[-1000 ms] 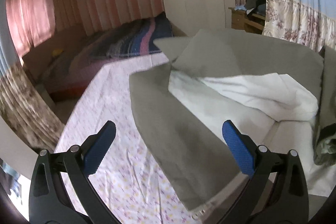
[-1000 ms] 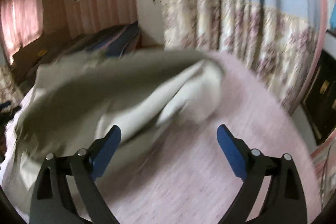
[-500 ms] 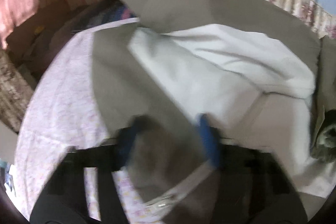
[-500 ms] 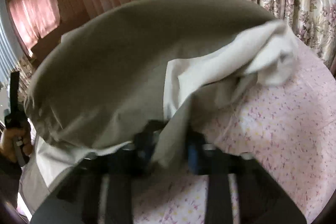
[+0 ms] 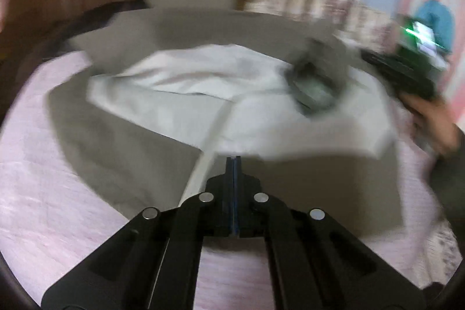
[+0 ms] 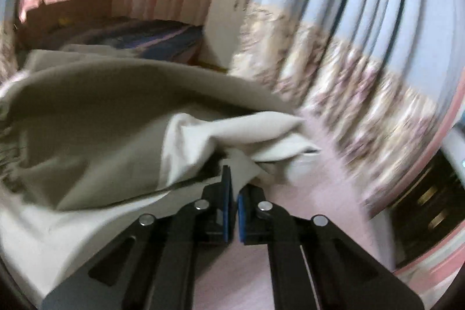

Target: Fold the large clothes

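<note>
Clothes first: a big grey garment (image 5: 125,164) with a white inside is lying spread out on a bed with a pink flowered sheet (image 5: 35,188).

Nearest in the left wrist view, the left gripper (image 5: 233,161) is squeezed shut, pinching the near edge of the garment where the white strip meets the grey. In the right wrist view, the right gripper (image 6: 232,179) is pinching a white fold; a thin bit of cloth is sitting between its blue pads (image 6: 227,188).

A bit farther, the white lining (image 5: 189,83) is bunching up in soft waves. It is looking light and floppy, so it will sag and slide unless both edges are being held tight. Corners and hems seem the best places to hold.

On the far right of the left view, a person's hand (image 5: 430,118) is holding the other tool, though it is blurry.

Farthest away, a flowered curtain (image 6: 363,77) is hanging beside the bed.
</note>
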Tool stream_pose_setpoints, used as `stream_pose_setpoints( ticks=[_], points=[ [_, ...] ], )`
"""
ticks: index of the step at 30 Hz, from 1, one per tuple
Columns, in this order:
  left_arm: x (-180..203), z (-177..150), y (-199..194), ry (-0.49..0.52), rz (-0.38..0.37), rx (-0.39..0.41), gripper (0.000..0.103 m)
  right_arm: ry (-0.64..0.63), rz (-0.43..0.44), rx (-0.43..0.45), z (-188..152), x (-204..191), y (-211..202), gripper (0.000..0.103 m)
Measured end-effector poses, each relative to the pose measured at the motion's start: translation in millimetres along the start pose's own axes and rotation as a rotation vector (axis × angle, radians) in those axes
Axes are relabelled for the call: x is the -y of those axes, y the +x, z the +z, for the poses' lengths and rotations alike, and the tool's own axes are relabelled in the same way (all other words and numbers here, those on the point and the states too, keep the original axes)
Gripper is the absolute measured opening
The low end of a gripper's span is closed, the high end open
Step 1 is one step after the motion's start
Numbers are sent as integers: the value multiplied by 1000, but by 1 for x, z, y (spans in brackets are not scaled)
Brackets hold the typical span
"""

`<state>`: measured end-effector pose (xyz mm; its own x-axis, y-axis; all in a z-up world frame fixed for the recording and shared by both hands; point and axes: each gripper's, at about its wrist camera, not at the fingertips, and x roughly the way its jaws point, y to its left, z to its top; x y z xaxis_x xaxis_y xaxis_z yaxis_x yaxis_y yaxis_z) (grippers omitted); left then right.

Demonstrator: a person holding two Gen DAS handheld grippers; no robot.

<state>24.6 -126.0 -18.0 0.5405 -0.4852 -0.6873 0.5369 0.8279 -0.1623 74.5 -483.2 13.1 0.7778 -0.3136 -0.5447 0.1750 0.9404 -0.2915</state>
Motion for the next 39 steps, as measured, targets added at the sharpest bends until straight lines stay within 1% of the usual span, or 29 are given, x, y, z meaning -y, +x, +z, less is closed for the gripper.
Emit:
stream_pose_setpoints(
  ticks=[1,2,3,4,5,6,7,8,9,10,11,12,15,17,18,19,21,23,24,25,26,27,28,29,30,33,35,37,39],
  points=[
    [13,-1,-1,1,-22,5,0,-12,-31,-5,8,13,15,3],
    [21,0,-3,1,-35,11,0,-12,-34,-19,11,23,25,3],
    [26,5,-7,7,-28,23,0,-1,-17,-73,13,37,40,3],
    [26,8,-10,11,-3,37,0,34,29,-111,12,46,46,3],
    [22,12,-13,12,40,50,4,61,61,-126,11,49,50,6],
    [10,20,-16,13,95,49,13,87,74,-134,8,52,47,19],
    [-1,23,-16,9,140,45,41,89,41,-113,1,49,38,35],
    [-20,26,-16,-5,216,50,71,83,22,-88,-4,48,31,82],
    [-36,29,-14,-15,262,51,82,76,13,-58,-10,46,20,99],
    [-53,32,-11,-26,308,55,92,80,24,-48,-19,42,7,99],
    [-68,37,-8,-37,359,57,96,97,43,-60,-27,39,-1,98],
    [-91,40,-1,-48,407,33,98,121,66,-74,-33,38,-6,98],
    [-138,51,18,-63,459,0,100,229,147,-110,-59,33,-28,99],
    [-153,57,32,-51,461,-37,100,286,213,-129,-72,28,-35,99],
    [-159,61,41,-52,459,-52,100,293,218,-131,-73,25,-33,99],
    [-161,64,48,-45,432,-56,100,294,222,-138,-75,22,-29,99],
    [-161,71,64,-10,398,-83,100,287,225,-177,-75,16,-18,99],
    [-159,76,76,13,380,-99,99,310,268,-216,-75,13,2,98],
    [-157,79,82,18,335,-105,94,330,300,-241,-76,11,14,98],
    [-154,76,87,7,296,-114,68,345,325,-260,-78,10,19,96],
    [-151,74,90,-10,259,-124,47,358,355,-265,-79,6,23,73],
    [-145,73,90,-4,248,-110,37,356,367,-265,-79,2,27,38],
    [-140,73,89,24,254,-98,7,325,368,-263,-74,-5,30,29],
    [-136,72,87,37,259,-94,3,293,358,-260,-69,-10,32,17],
    [-133,71,85,39,264,-88,2,254,345,-249,-61,-17,33,13],
    [-131,58,59,-5,227,-62,1,202,343,-224,-43,-28,35,12],
    [-126,45,35,-32,203,-47,1,139,351,-173,-27,-40,32,12],
    [-109,25,8,-59,182,-30,1,76,369,-140,-17,-52,29,12],
    [-97,3,-13,-81,169,-29,1,19,384,-139,-11,-62,26,12]
  ],
)
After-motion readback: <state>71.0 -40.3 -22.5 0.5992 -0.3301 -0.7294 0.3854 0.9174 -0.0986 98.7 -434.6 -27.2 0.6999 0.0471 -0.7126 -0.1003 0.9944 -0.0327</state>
